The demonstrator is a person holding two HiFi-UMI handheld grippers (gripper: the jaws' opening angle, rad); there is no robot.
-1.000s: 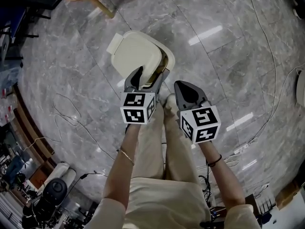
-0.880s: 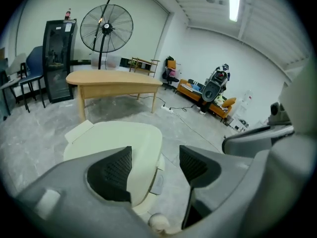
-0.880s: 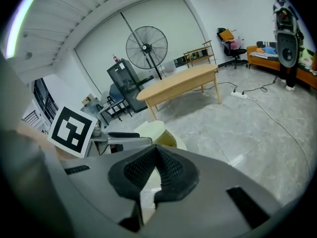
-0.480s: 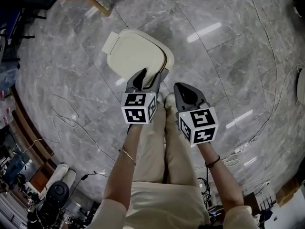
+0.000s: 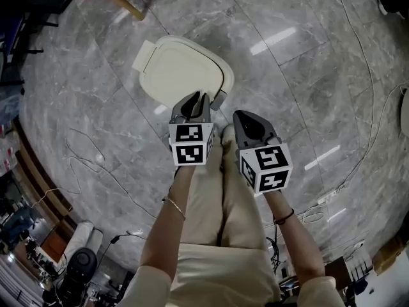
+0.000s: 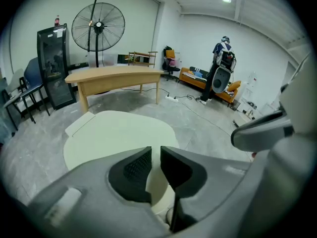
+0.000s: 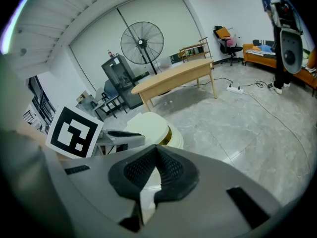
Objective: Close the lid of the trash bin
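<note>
The trash bin's cream lid lies almost flat on the bin. A thin gap shows along its edge above the bin body. The bin stands on the grey marble floor, just ahead of your feet. Your left tongs sit at the lid's near edge. They have just been closing and now stand a narrow slit apart, pinching nothing. Your right tongs hover beside them, off the lid, tips pressed together and empty. Beyond the bin stand a wooden table and a tall fan.
</note>
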